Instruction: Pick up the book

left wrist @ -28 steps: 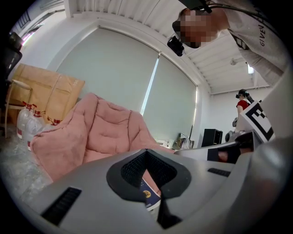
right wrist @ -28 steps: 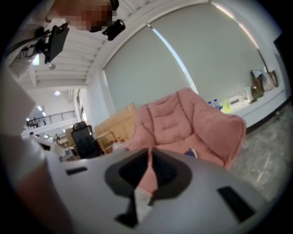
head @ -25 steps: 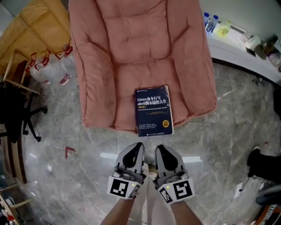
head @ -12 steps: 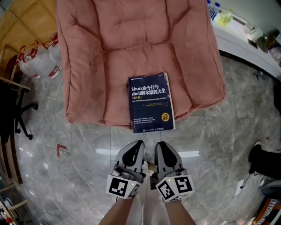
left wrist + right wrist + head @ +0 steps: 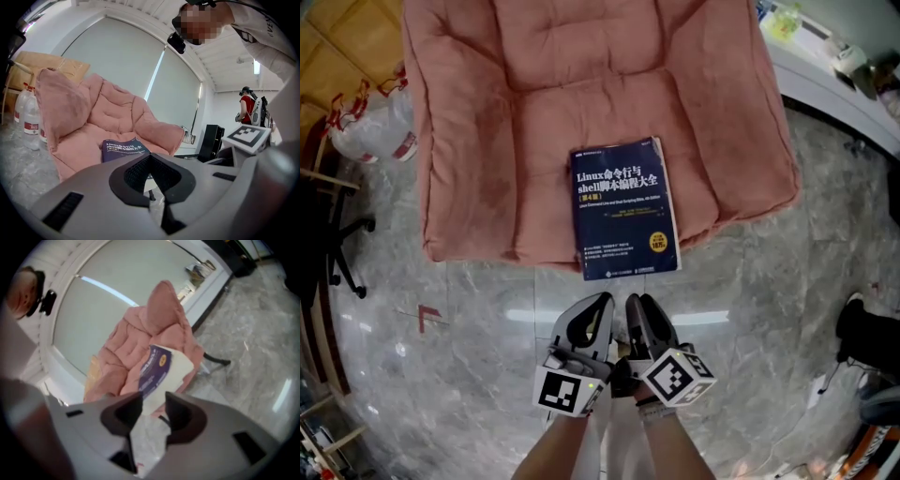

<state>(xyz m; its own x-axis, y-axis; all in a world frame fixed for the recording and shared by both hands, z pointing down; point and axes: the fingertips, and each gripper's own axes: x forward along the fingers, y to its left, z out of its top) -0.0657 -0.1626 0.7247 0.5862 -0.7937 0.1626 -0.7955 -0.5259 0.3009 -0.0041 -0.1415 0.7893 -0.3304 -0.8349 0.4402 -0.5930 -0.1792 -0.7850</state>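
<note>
Fingers [image 5: 124,414] of the right gripper [image 5: 153,399] are seen narrowly apart, having just been opening, and nothing is held between them. Only the white page edge of the book [image 5: 623,208] is viewed through the gap, some way ahead. On the left gripper [image 5: 149,158] the fingers are closed tip to tip on nothing.

Both grippers are held side by side above the floor [image 5: 750,309], just before the front edge of the pink chair [image 5: 581,94], and are pointed towards the book. The book is laid flat, cover up, on the seat at the middle of that front edge, and its near end reaches a little over the edge. This overhang is judged to be useful, since a finger can be passed under the free end there.

The right gripper is seen tilted to one side, probably so that its fingers can be brought above and below the cover. The pick-up is judged as not yet begun.
</note>
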